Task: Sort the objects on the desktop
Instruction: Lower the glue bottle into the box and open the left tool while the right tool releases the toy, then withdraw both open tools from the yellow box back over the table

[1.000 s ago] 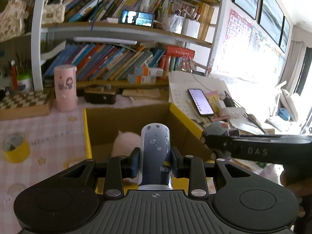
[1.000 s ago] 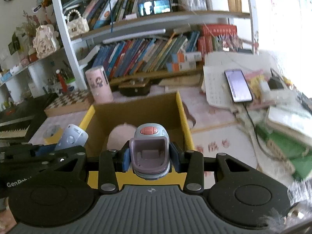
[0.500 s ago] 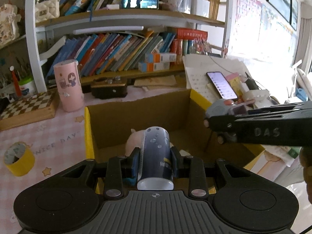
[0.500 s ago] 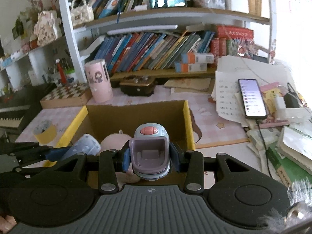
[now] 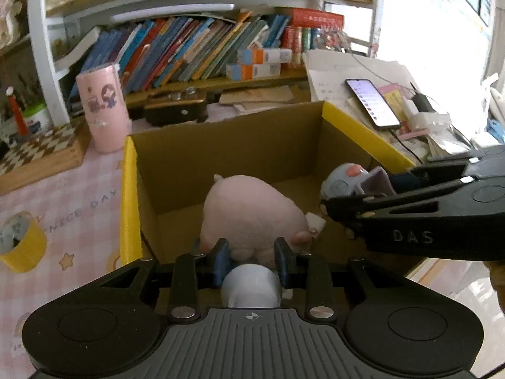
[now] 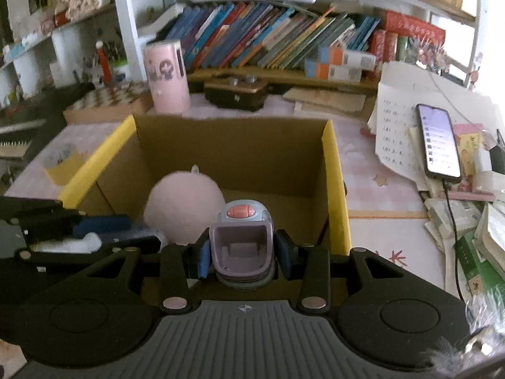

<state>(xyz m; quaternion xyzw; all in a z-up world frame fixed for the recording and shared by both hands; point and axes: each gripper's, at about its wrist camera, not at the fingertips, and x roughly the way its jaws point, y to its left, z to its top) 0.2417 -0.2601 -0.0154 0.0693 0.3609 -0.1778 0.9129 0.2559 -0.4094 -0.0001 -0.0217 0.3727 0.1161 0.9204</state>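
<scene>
Gripping bottle [image 5: 251, 285] & toy [image 6: 241, 246] over box [image 6: 334, 170].

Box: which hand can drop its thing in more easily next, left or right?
Probably right. The right gripper holds the purple toy over bare floor of the cardboard box, beside the pink plush. The left gripper, jaws just tightened on the can, points it straight at the plush.

Bottle [image 5: 251, 285] & purple stapler [image 6: 241, 246] over box [image 6: 334, 189]
</scene>
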